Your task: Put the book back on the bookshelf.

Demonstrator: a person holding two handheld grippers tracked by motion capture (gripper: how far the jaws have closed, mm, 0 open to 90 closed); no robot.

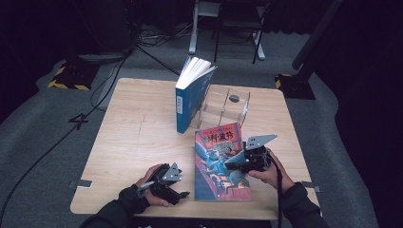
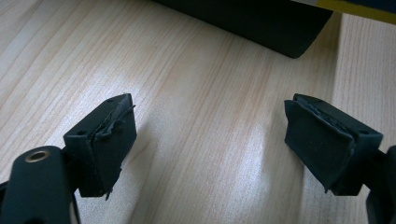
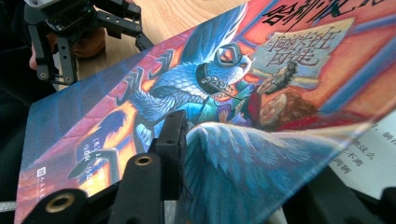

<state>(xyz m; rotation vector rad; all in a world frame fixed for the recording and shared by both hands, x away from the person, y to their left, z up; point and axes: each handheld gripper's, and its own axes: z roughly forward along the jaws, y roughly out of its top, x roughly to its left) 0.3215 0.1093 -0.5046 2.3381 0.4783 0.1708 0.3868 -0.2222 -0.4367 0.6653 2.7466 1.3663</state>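
Dark room, wooden table (image 1: 133,137). Colourful book (image 1: 219,164) lies flat at the near edge; right tongs (image 3: 233,154) pinch its cover corner (lifted, pages showing), probably to open it. Left tongs (image 2: 210,140) rest wide beside it, holding nothing.

Wide bare table (image 1: 128,137) is sitting open across the frame's left, while the upright blue book (image 1: 189,97) and clear acrylic stand (image 1: 227,107) are blocking the upper middle, colourful book (image 1: 219,164) hogging the lower centre.
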